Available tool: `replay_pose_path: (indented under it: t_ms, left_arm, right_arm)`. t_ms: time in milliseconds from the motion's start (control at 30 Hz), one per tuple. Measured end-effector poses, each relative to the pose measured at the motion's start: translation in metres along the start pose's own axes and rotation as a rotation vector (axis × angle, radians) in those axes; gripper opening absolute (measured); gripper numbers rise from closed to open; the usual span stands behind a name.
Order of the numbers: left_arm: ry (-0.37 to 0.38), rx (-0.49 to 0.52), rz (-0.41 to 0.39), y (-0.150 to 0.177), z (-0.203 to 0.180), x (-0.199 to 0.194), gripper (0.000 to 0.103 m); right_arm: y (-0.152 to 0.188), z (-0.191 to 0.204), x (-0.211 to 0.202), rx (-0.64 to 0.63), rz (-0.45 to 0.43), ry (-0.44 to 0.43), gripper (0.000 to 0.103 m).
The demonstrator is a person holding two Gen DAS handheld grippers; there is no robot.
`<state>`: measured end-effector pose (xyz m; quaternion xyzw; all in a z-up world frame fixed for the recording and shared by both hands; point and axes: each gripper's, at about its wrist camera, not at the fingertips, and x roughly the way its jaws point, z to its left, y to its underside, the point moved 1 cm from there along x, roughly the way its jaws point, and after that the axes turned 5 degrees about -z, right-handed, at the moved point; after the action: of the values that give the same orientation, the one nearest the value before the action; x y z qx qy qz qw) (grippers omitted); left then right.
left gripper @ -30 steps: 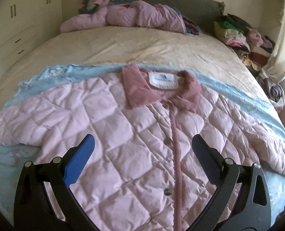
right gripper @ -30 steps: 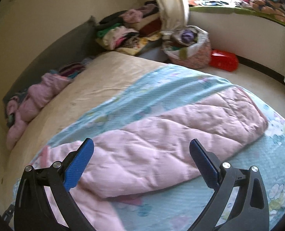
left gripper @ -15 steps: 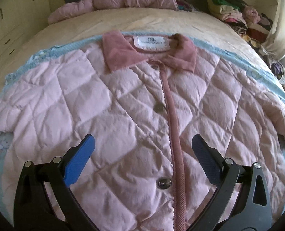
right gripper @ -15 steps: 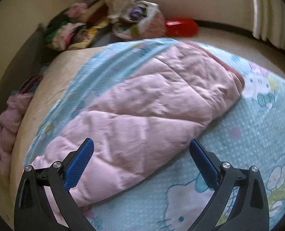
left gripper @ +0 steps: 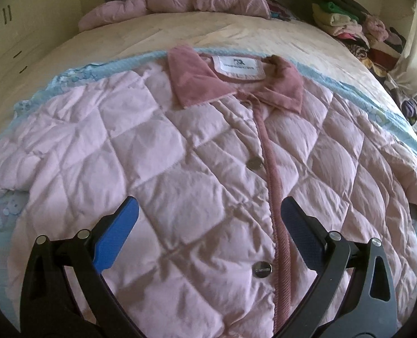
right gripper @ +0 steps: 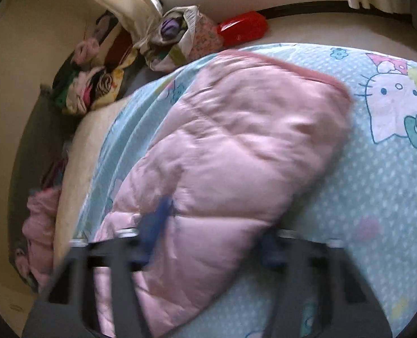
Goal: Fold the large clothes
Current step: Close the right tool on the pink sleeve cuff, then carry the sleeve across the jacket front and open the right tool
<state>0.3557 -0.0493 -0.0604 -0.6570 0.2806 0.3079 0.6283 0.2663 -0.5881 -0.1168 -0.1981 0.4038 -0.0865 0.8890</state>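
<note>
A pink quilted jacket (left gripper: pixel 180 152) lies face up on the bed, buttoned, with a darker pink collar (left gripper: pixel 236 84) and a white label. My left gripper (left gripper: pixel 208 225) hovers open just above its front, beside the button placket, with nothing between its blue pads. In the right wrist view the jacket's sleeve (right gripper: pixel 236 140) lies stretched across a light blue cartoon-cat blanket (right gripper: pixel 377 155). My right gripper (right gripper: pixel 212 233) is closing, its blurred fingers (right gripper: pixel 157 219) pressing into the padded sleeve between them, near the shoulder end.
A second pink jacket (left gripper: pixel 186 2) is heaped at the headboard. Piles of clothes (left gripper: pixel 355 31) sit past the bed's right side. A full cloth bag (right gripper: pixel 186 36) and a red box (right gripper: pixel 242 29) are on the floor. Cupboards (left gripper: pixel 14 28) line the left wall.
The right gripper's jaws have narrowed from wide open onto the sleeve, and its view has rolled and dropped closer. The left gripper has sunk slightly and stays open.
</note>
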Motion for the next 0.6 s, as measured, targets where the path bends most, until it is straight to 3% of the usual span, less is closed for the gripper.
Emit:
replay_pose_path:
  t_ms: [167, 600]
  left_arm:
    - [0.011, -0.007, -0.023, -0.016, 0.009, -0.017, 0.095]
    - [0.036, -0.033, -0.103, -0.043, 0.037, -0.052, 0.095]
  right_arm:
    - [-0.01, 0.03, -0.026, -0.087, -0.046, -0.136, 0.019]
    - [-0.001, 0.153, -0.111, -0.342, -0.112, -0.427, 0.015]
